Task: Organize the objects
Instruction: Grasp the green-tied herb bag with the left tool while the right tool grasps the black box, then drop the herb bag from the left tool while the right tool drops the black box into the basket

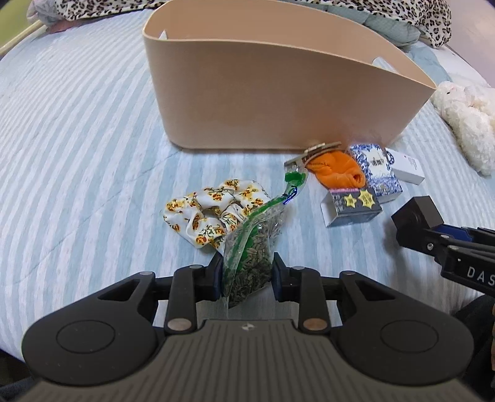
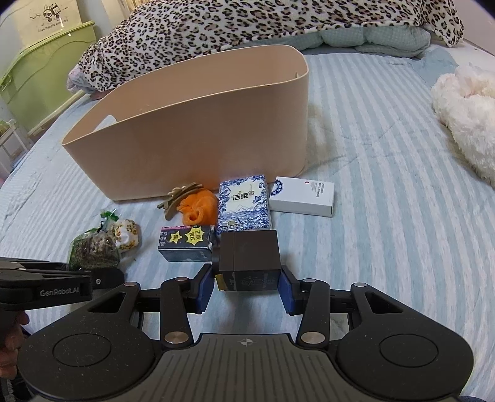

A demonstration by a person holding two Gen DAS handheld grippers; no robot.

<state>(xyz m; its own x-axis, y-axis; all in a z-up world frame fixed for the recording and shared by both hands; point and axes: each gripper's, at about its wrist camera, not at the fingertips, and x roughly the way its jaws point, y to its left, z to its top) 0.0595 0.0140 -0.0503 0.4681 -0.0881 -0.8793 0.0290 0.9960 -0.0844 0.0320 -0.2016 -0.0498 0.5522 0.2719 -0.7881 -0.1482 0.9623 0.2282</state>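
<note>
Left tool [image 1: 247, 272] pinches the seed bag [image 1: 250, 247]; right tool [image 2: 247, 287] pinches a black box [image 2: 249, 259], beige bin [image 2: 191, 136] upper frame.

leopard blanket [image 2: 247, 27] | white plush [image 2: 464, 114] | green cabinet [image 2: 40, 68] | striped bedsheet [image 1: 77, 139]

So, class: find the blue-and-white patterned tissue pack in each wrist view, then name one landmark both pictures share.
Left wrist view: the tissue pack lies right of centre, between the orange cloth and the white box.
Right wrist view: it lies at centre, just beyond the dark box between the right gripper fingers.
Shared landmark: the beige bin, standing behind it.
</note>
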